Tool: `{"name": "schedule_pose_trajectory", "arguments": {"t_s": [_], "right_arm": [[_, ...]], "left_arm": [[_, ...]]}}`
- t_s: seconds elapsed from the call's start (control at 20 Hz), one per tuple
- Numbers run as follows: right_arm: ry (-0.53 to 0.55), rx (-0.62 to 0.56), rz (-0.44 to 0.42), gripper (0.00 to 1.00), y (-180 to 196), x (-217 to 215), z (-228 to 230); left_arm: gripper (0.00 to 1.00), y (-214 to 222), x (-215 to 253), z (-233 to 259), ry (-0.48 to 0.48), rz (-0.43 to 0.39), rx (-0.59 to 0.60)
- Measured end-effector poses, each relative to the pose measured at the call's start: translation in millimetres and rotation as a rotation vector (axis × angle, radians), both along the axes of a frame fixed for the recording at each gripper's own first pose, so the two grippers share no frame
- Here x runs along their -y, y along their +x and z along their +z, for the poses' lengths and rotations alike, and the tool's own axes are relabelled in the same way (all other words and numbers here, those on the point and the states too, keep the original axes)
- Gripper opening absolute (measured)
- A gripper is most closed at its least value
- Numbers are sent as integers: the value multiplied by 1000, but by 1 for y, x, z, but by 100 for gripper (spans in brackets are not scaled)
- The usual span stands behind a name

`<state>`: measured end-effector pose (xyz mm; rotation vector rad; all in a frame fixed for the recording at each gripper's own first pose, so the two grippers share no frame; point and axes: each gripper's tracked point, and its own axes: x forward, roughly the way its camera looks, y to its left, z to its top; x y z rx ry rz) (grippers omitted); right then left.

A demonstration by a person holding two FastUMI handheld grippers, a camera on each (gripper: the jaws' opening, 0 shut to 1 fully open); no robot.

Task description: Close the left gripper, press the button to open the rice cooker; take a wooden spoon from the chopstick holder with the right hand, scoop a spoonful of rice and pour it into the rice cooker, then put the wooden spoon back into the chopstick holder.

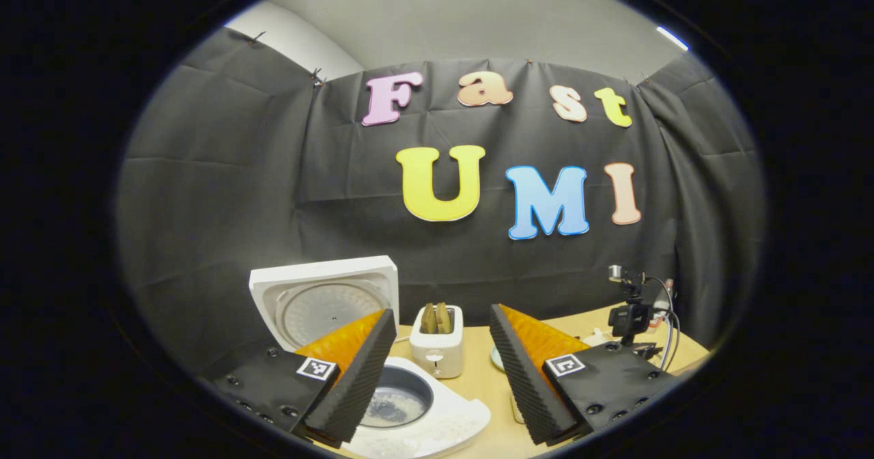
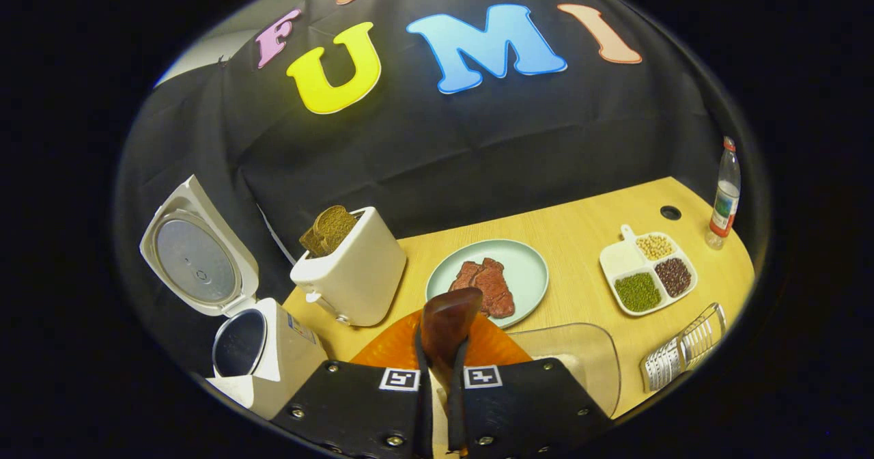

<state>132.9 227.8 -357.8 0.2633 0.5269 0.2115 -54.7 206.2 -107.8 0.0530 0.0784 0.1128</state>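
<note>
Right gripper view: right gripper [image 2: 442, 377] clamped on wooden spoon [image 2: 447, 324], handle hidden between fingers. Left gripper [image 1: 442, 370] wide above open rice cooker [image 1: 403, 404], pot partly hidden.

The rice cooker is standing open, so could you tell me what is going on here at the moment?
A person is working with two handheld tongs. The rice cooker has its lid up, so the button step looks done. The right tongs are shut on the wooden spoon, held above the table near the plate of meat and the toaster. The left tongs hang open over the cooker's pot. Whether the spoon carries rice cannot be told.
</note>
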Motion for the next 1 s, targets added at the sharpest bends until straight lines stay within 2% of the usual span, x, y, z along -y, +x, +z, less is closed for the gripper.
{"name": "schedule_pose_trajectory", "arguments": {"t_s": [0.1, 0.15, 0.25, 0.3, 0.4, 0.45, 0.5, 0.55, 0.6, 0.65, 0.7, 1.0], "right_arm": [[45, -17, 0, 9, -4, -3, -1], [65, -26, 4, 9, -5, -4, -2], [141, -48, -2, 9, -5, -2, -2], [204, -72, -13, 9, -8, -3, -4], [303, -117, -69, 10, -6, 8, -11], [340, -130, -86, 9, -5, 13, -13], [378, -145, -102, 9, -5, 17, -14], [412, -154, -116, 9, -6, 25, -14], [460, -155, -131, 9, -7, 32, -11], [512, -153, -145, 9, -6, 39, -7], [559, -150, -160, 9, -4, 45, -3], [748, -91, -181, 9, -1, 78, 44]], "left_arm": [[99, 2, -1, -2, -6, 2, -7], [96, 3, 0, -3, -3, 2, -7], [96, 7, 0, -2, 10, 5, -10], [92, 7, 0, -2, 13, 8, -10], [92, 6, 2, 0, 12, 11, -10], [96, 6, 4, 1, 14, 12, -10], [92, 4, 5, 0, 17, 13, -11], [99, 4, 7, 2, 21, 13, -11], [96, 5, 7, 3, 27, 14, -11], [99, 4, 8, 5, 34, 13, -8], [96, 3, 11, 8, 40, 12, -3], [96, 4, 21, 19, 27, 2, 21]]}}
